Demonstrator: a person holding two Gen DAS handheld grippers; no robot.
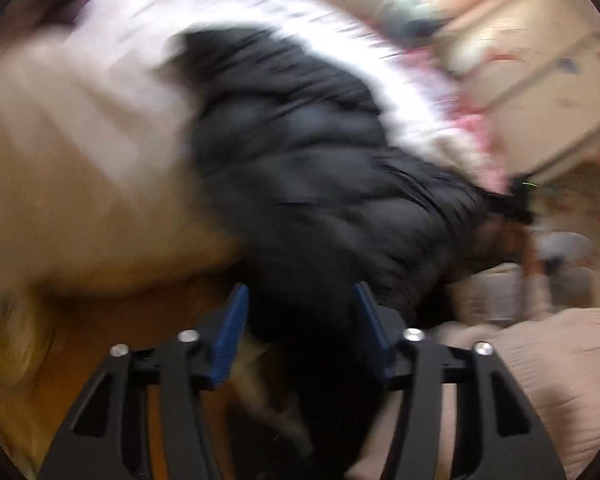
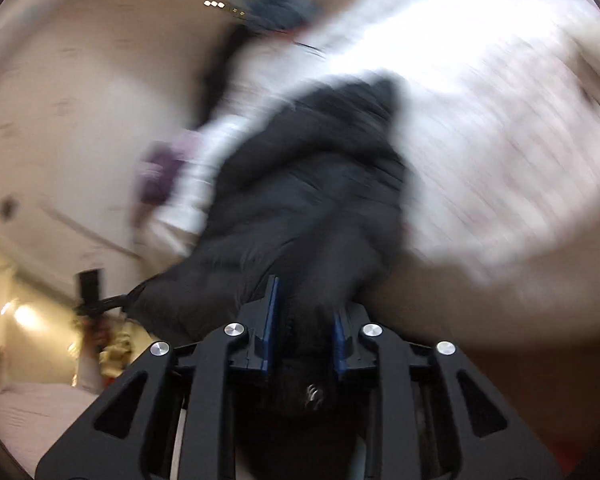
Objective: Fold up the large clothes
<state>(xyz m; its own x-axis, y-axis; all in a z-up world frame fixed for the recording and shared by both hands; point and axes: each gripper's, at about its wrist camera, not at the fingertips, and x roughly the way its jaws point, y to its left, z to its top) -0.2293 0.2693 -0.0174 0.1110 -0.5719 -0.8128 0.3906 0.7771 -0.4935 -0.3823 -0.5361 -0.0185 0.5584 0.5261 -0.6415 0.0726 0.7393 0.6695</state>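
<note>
A black puffer jacket (image 1: 300, 168) hangs stretched between my two grippers, above a white patterned bed sheet (image 1: 148, 28). Both views are motion-blurred. My left gripper (image 1: 300, 312) has its blue-padded fingers (image 1: 232, 332) on either side of a thick fold of the jacket and grips it. In the right wrist view the jacket (image 2: 312, 184) runs away from my right gripper (image 2: 306, 328), whose blue pads (image 2: 270, 320) are closed on its edge. The other gripper shows faintly at the jacket's far end (image 2: 96, 304).
The white sheet (image 2: 480, 140) covers the bed behind the jacket. A beige quilt (image 1: 540, 380) lies at the lower right of the left wrist view. A brown surface (image 1: 100, 240), beige walls (image 2: 60, 120) and pink items (image 1: 472, 120) surround the bed.
</note>
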